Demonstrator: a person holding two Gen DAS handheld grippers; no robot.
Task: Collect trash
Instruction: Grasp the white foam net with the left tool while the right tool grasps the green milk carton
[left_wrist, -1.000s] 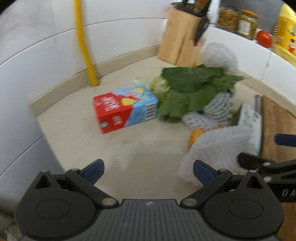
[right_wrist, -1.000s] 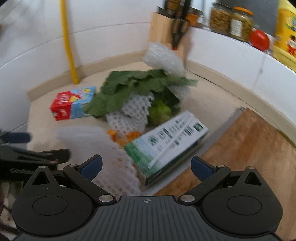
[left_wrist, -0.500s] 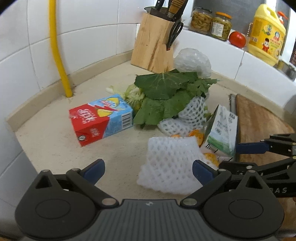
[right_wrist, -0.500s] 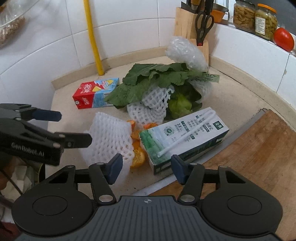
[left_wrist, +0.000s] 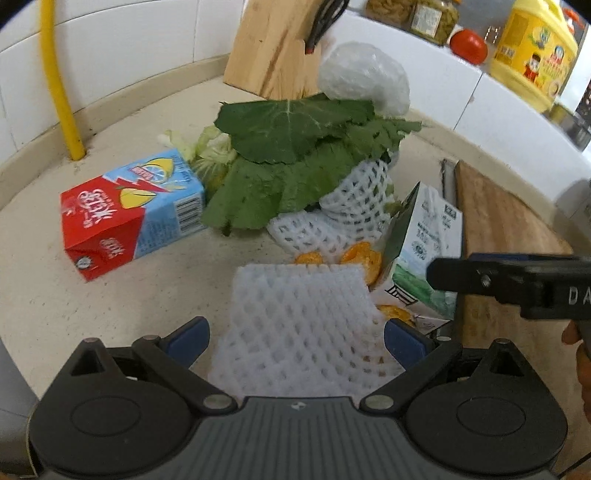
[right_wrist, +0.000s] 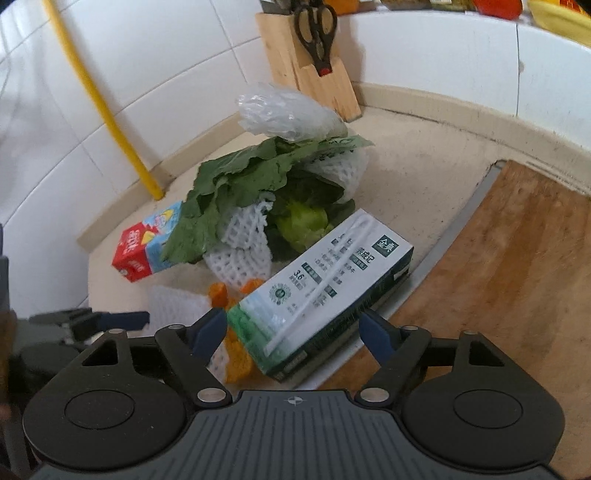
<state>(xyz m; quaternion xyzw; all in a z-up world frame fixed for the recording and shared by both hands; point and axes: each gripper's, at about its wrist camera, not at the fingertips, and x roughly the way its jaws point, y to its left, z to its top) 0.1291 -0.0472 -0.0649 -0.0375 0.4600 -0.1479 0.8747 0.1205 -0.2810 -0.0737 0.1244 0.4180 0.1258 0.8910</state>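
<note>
Nothing looks collected yet: we still face the whole heap on the countertop (left_wrist: 110, 317), beside the wooden cutting board (right_wrist: 509, 266). Largest are the green leaves (left_wrist: 295, 162) draped over a foam net (left_wrist: 354, 206), with a crumpled plastic bag (left_wrist: 365, 77) behind them. Next come the green-and-white milk carton (right_wrist: 325, 291) at the board's edge and the red-and-blue drink box (left_wrist: 129, 210) to the left, then the flat foam net sleeve (left_wrist: 303, 325) and the orange peels (left_wrist: 362, 258).

Our left gripper (left_wrist: 295, 336) stands released, its fingers astride the foam sleeve without pressing it. Our right gripper (right_wrist: 291, 328) is opening, the milk carton between its fingers but not clenched.

Compared with a second ago, both grippers sit closer to these pieces, and the views are sharper.
</note>
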